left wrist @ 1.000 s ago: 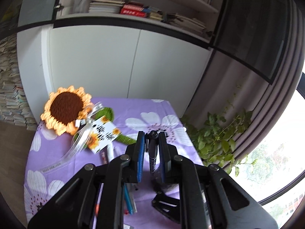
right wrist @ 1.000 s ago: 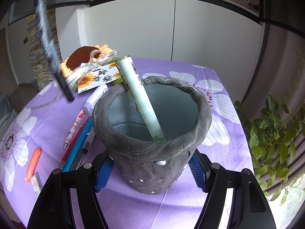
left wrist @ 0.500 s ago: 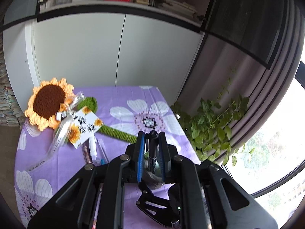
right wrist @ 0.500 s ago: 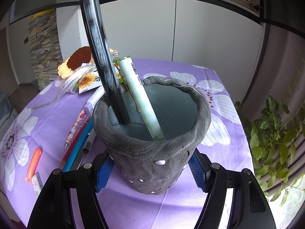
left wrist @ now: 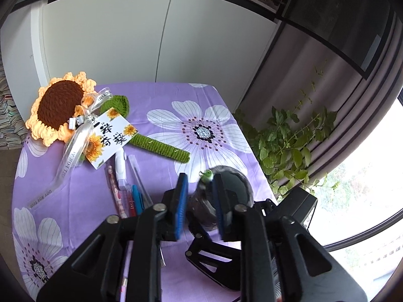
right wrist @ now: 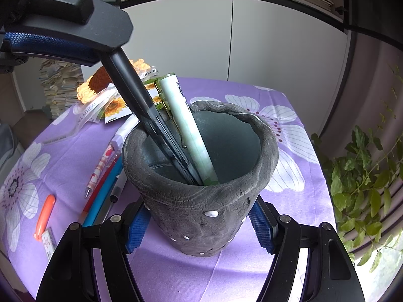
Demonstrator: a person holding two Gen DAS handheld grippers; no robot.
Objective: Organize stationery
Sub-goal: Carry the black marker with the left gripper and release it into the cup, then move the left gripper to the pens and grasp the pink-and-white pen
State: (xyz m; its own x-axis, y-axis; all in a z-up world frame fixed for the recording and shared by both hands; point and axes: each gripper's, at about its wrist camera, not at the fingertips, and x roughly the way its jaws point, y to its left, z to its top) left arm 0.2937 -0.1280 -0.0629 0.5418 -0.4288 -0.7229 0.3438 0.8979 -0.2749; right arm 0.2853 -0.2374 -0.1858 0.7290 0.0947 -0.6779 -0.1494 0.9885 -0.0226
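While the black pen (right wrist: 151,115) stands tip-down inside the grey pot (right wrist: 201,191), leaning on the rim next to the pale green pen (right wrist: 187,125), the left gripper (left wrist: 199,201) sits above the pot with its blue pads (left wrist: 181,201) spread apart and nothing visibly pinched between them — from the right wrist view one finger hangs right at the pen's top end, and contact there cannot be told. The step in hand reads as the release, so the sound way to finish is to keep the jaws wide and lift straight up along the pen's lean, not sideways, lest a pad catch the cap and drag the pen back out. The right gripper (right wrist: 199,229) has its pads against both sides of the pot low down, bracing it; that hold should stay firm, since a nudge at the rim could tip the pot, which stands near the table's right edge by the plant (left wrist: 289,141). More pens (right wrist: 105,183) lie in a row on the purple cloth (right wrist: 289,201) just left of the pot — the patterned pink one (right wrist: 99,171) outermost — with an orange piece (right wrist: 45,216) toward the near left corner. They look like the next pickups.
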